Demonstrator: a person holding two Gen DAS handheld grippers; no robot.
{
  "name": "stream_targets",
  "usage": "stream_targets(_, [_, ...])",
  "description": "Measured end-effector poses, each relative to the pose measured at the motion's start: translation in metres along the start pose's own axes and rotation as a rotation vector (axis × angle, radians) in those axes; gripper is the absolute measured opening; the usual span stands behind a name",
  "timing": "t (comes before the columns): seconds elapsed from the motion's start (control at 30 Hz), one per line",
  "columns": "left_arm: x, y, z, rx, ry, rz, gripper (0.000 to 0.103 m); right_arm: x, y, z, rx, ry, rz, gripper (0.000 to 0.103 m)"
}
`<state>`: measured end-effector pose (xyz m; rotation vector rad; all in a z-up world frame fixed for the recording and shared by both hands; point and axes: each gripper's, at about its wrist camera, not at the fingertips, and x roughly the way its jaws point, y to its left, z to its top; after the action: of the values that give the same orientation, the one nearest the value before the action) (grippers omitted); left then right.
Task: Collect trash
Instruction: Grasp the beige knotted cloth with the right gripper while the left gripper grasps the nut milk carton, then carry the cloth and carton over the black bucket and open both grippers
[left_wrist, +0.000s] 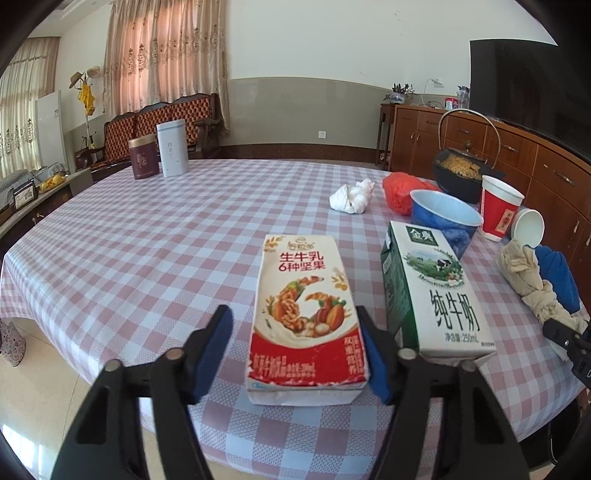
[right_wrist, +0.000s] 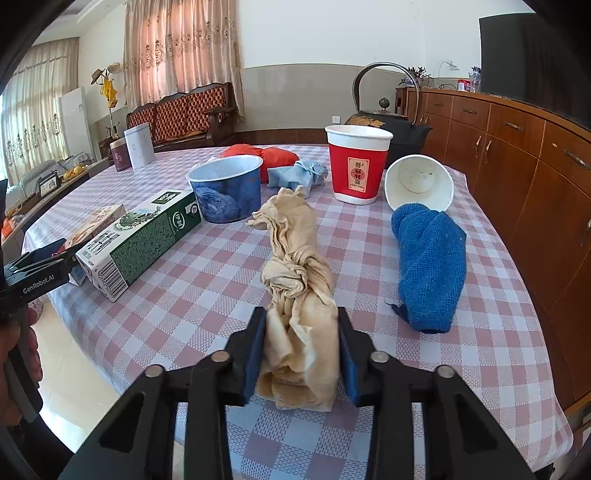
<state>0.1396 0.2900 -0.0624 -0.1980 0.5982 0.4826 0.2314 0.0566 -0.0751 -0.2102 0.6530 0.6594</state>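
Observation:
A red and white nut-milk carton lies flat on the checked table between the fingers of my left gripper. The jaws are open; the right pad touches the carton, the left pad stands clear. A green and white milk carton lies just right of it and also shows in the right wrist view. My right gripper is shut on the near end of a twisted beige cloth that lies on the table.
A blue bowl, a red paper cup, a tipped white cup, a blue towel, a red bag, a white tissue wad, a black kettle. Two tins stand far left. A wooden cabinet runs along the right.

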Motion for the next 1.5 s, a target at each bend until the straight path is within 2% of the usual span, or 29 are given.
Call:
stream_targets(0.03, [0.000,0.000,-0.001,-0.004,-0.002,-0.003,0.052,-0.001,0.001,0.001,-0.001,-0.004,0.001,0.021])
stream_targets(0.1, [-0.003,0.001,-0.001,-0.009,-0.015,-0.013,0.052,-0.004,0.003,0.002,-0.008,-0.013,0.001,0.017])
stream_targets(0.57, [-0.064,-0.023,0.015,0.018,-0.143,-0.089,0.052,-0.048,-0.015,0.005,0.041,-0.111,-0.024,0.016])
stream_targets(0.87, [-0.090,-0.079,0.003,0.077,-0.149,-0.210,0.052,-0.096,-0.049,-0.008,0.097,-0.157,-0.098,0.016])
stream_targets(1.5, [-0.124,-0.186,-0.018,0.243,-0.133,-0.428,0.052,-0.177,-0.139,-0.073,0.238,-0.175,-0.284,0.016])
